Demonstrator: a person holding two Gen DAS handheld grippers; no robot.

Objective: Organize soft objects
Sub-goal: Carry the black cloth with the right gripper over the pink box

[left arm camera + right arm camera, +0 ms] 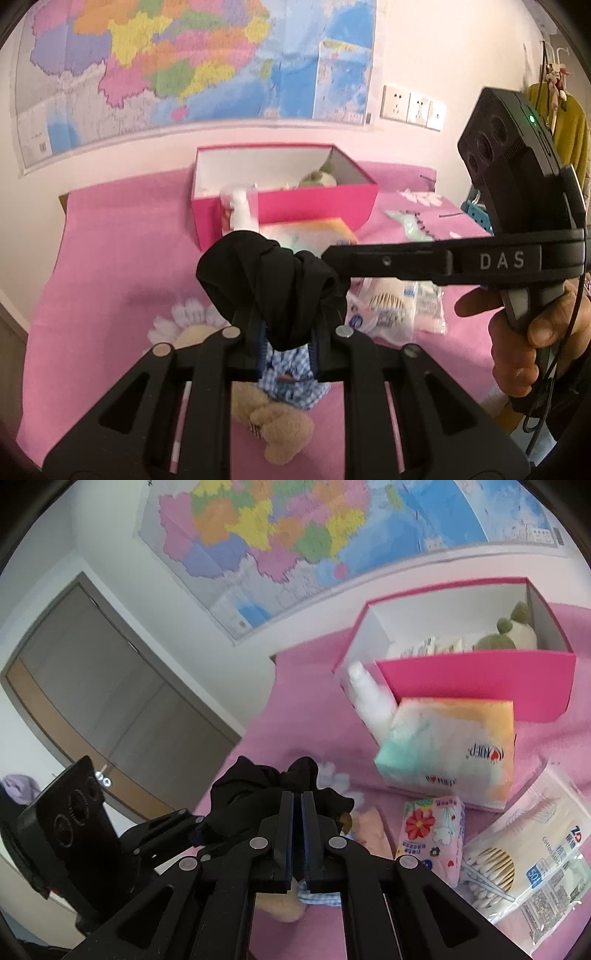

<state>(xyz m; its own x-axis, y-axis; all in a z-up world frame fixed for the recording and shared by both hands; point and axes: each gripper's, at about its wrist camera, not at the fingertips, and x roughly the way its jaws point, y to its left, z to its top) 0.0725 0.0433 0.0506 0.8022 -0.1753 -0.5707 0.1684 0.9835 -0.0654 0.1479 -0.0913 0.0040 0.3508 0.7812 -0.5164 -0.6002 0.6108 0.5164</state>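
Left wrist view: the left gripper (286,332) is clamped on a bunched black cloth (266,280), which hangs between its fingers above a pink bedspread (110,266). The right gripper (332,254) reaches in from the right, held by a hand (532,332), with its tip against the same cloth. Below the cloth lies a tan teddy bear (273,424) in a blue checked dress. Further back stands an open pink box (314,206) with a green and cream soft toy (317,177) inside, and a white bottle (240,210) leans at its front corner beside a tissue pack (314,232). In the right wrist view, the right gripper (297,812) has its fingers pressed together with only a thin edge of the black cloth (258,786) between them, the rest of it bunched in front. To the right lie the tissue pack (450,746), a small flowered packet (432,830) and a bag of cotton swabs (517,860). A map (332,528) hangs on the wall.
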